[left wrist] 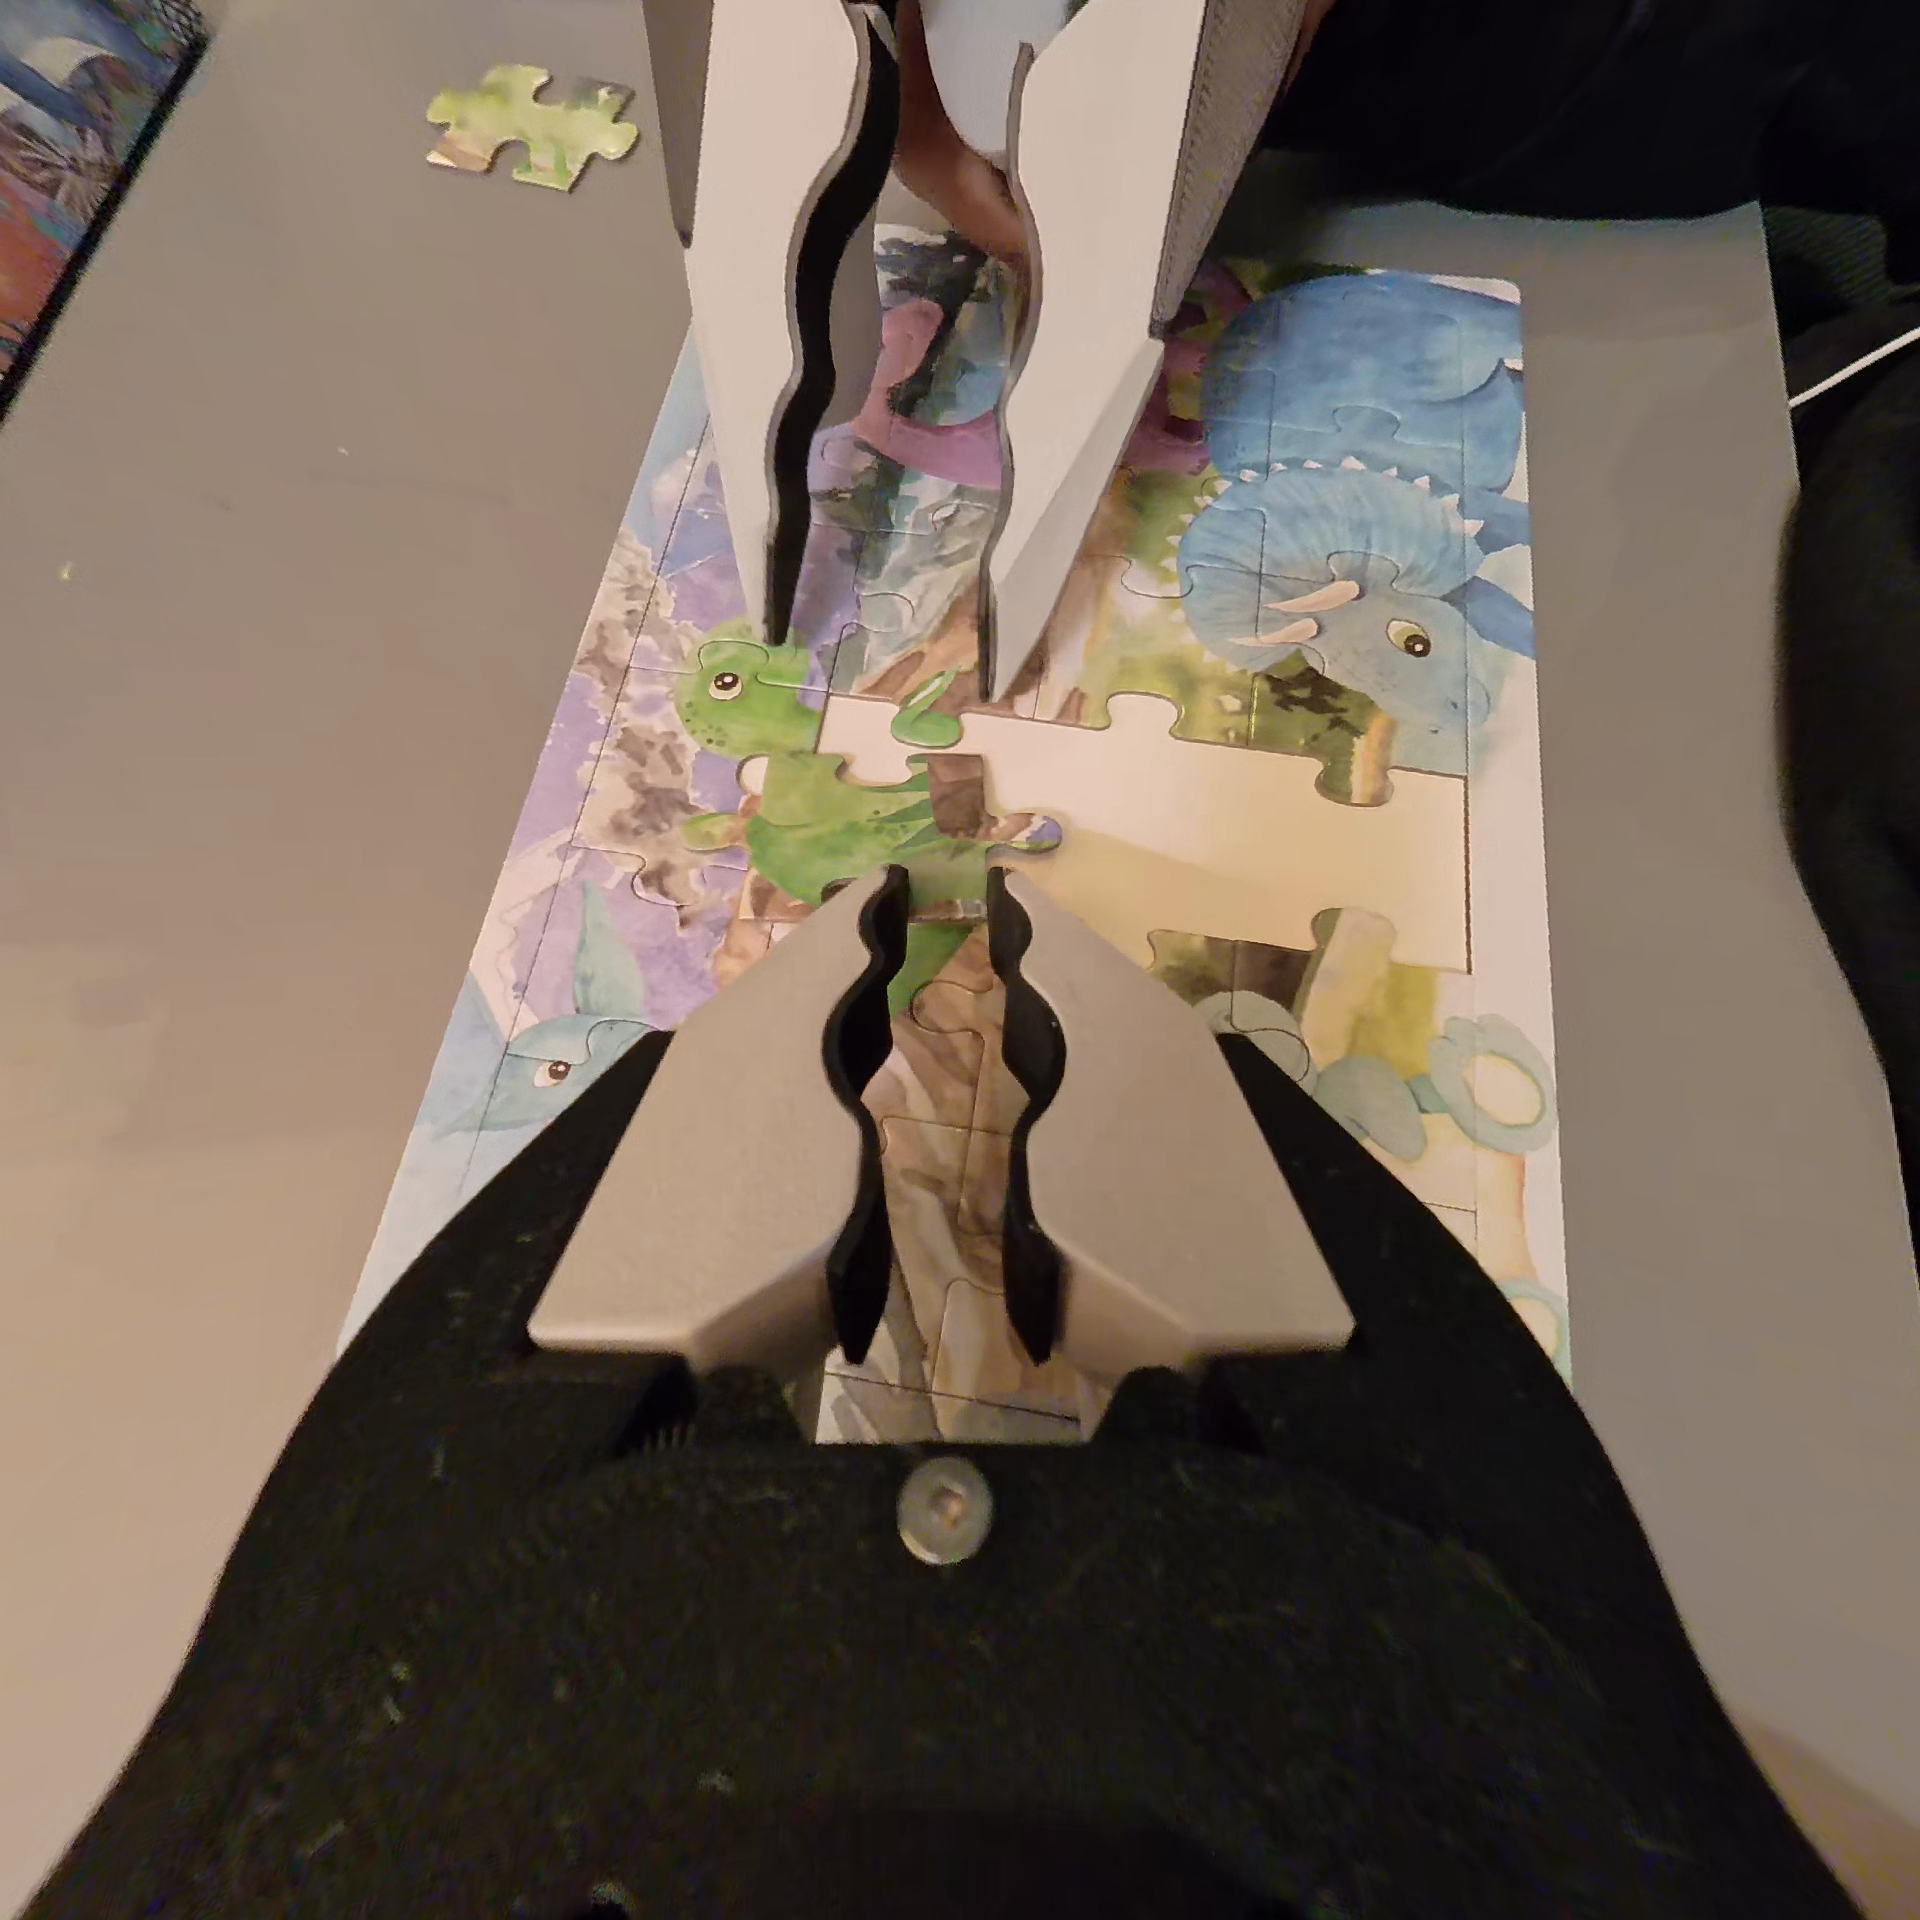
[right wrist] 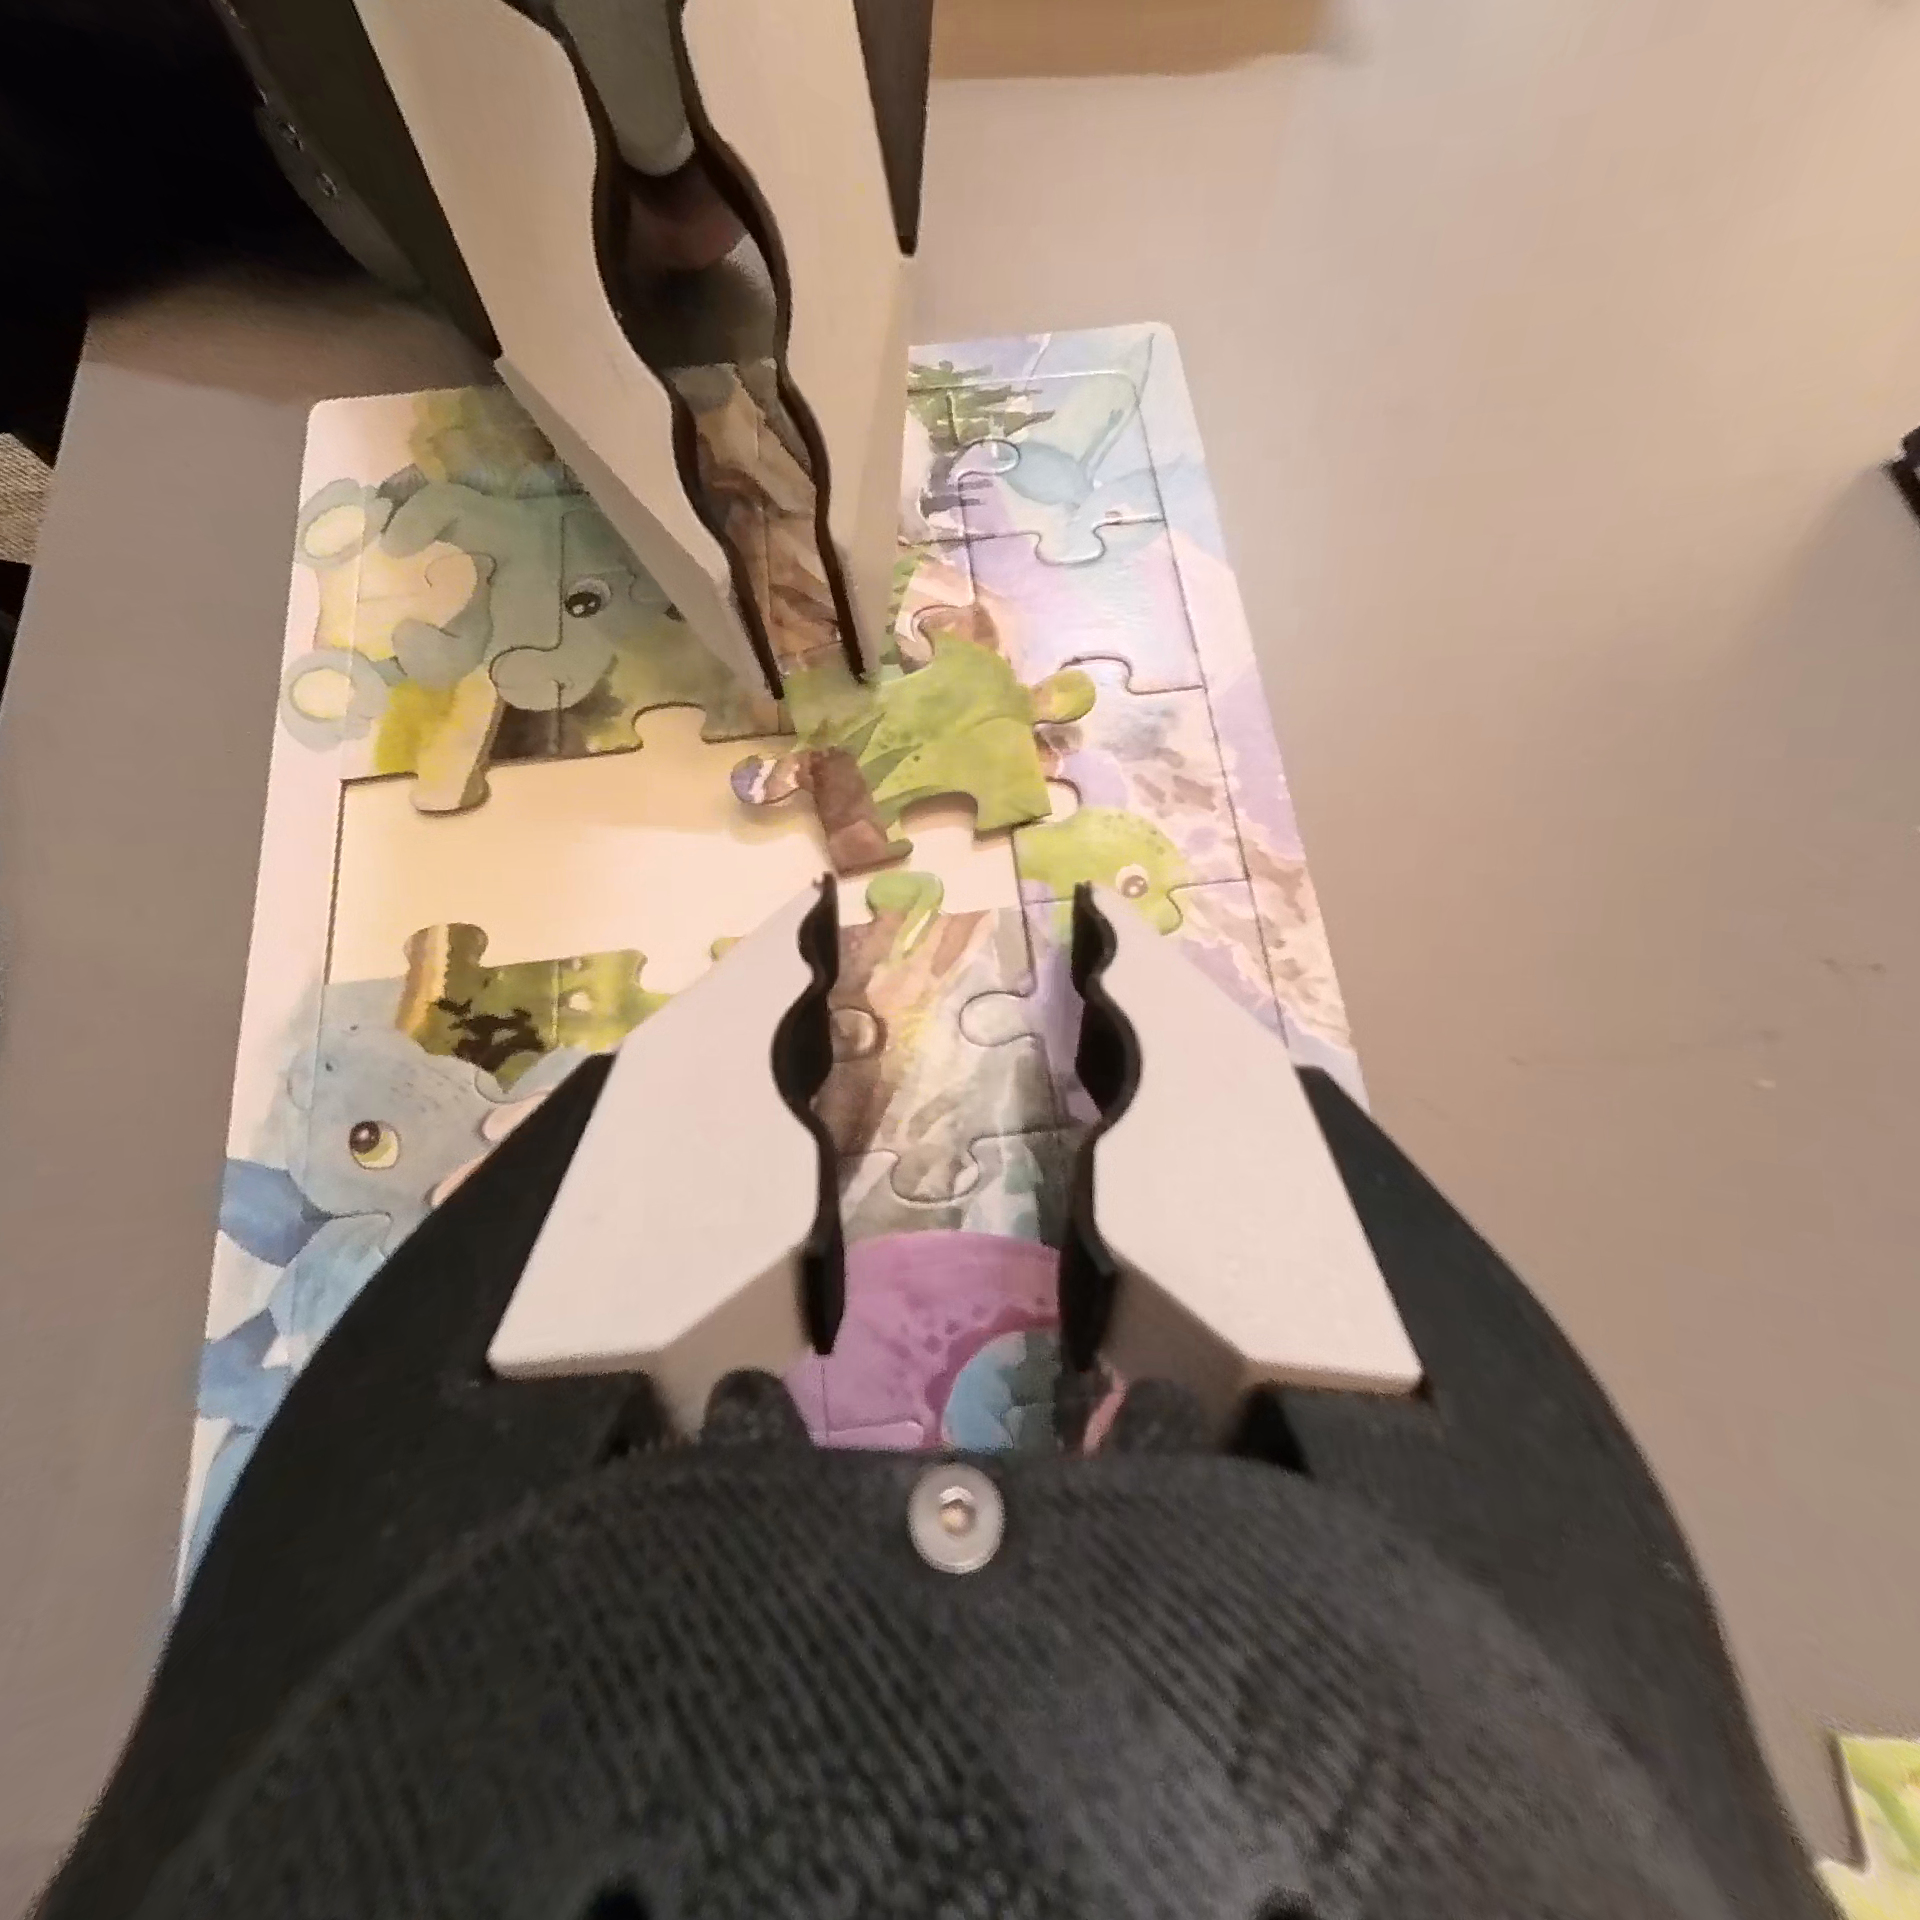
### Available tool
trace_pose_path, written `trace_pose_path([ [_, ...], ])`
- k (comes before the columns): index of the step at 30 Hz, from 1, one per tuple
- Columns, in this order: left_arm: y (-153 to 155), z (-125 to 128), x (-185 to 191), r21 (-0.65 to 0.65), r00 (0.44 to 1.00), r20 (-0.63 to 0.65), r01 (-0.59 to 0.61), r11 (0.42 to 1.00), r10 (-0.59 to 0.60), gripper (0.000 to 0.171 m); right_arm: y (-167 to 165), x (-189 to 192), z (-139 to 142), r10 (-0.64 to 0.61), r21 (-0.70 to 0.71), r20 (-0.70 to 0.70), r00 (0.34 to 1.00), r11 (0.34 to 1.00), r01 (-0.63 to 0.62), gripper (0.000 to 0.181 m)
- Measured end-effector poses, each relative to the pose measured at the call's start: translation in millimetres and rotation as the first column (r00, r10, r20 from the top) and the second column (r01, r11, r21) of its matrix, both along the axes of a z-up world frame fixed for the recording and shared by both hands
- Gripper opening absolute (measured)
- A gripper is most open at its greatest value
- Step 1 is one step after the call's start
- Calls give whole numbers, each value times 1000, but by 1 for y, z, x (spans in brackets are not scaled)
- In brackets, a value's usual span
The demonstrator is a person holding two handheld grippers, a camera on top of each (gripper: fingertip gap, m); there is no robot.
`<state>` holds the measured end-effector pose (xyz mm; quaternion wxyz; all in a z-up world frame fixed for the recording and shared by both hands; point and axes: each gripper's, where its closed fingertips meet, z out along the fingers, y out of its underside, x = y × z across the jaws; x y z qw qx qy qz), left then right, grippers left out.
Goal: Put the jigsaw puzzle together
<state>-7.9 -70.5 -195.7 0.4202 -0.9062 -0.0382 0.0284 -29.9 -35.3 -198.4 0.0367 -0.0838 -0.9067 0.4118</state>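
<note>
Hovering slightly parted, left gripper (left wrist: pixel 943 878) touches the green puzzle piece (left wrist: pixel 883 821); right gripper (right wrist: pixel 951 894), spread wider, holds nothing.

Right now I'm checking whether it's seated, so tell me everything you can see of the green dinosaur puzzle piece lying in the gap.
The green dinosaur puzzle piece is flat cardboard showing a green body and a brown trunk. It lies skewed, not locked in, partly over the tray's bare cream gap. The left claw straddles its near edge; the right claw hangs open just short of it.
</note>
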Motion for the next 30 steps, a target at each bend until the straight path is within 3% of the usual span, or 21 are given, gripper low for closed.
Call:
trace_pose_path([
  [9, 0, 4, -2, 21, 1000, -9, -9, 1000, 9, 13, -3, 4, -4, 17, 16, 2, 1000, 1000, -17, 44],
  [11, 0, 6, -3, 26, 1000, -20, -11, 1000, 12, 0, -3, 4, -4, 16, 17, -3, 1000, 1000, -16, 44],
  [18, -1, 8, -6, 34, 999, -27, -28, 999, 28, 1, -8, 8, -8, 39, 38, -23, 999, 999, -38, 43],
  [21, -2, 5, -12, 25, 998, -39, -57, 998, 58, 15, -6, 6, -6, 31, 35, -27, 999, 999, -30, 42],
  [28, 1, 4, -23, 44, 990, -22, -137, 990, 138, 82, -13, 7, -7, 37, 32, -59, 998, 999, -35, 44],
  [30, 1, 1, -25, 23, 988, -25, -150, 988, 150, 92, -17, 7, -8, 34, 30, -72, 997, 999, -32, 44],
])
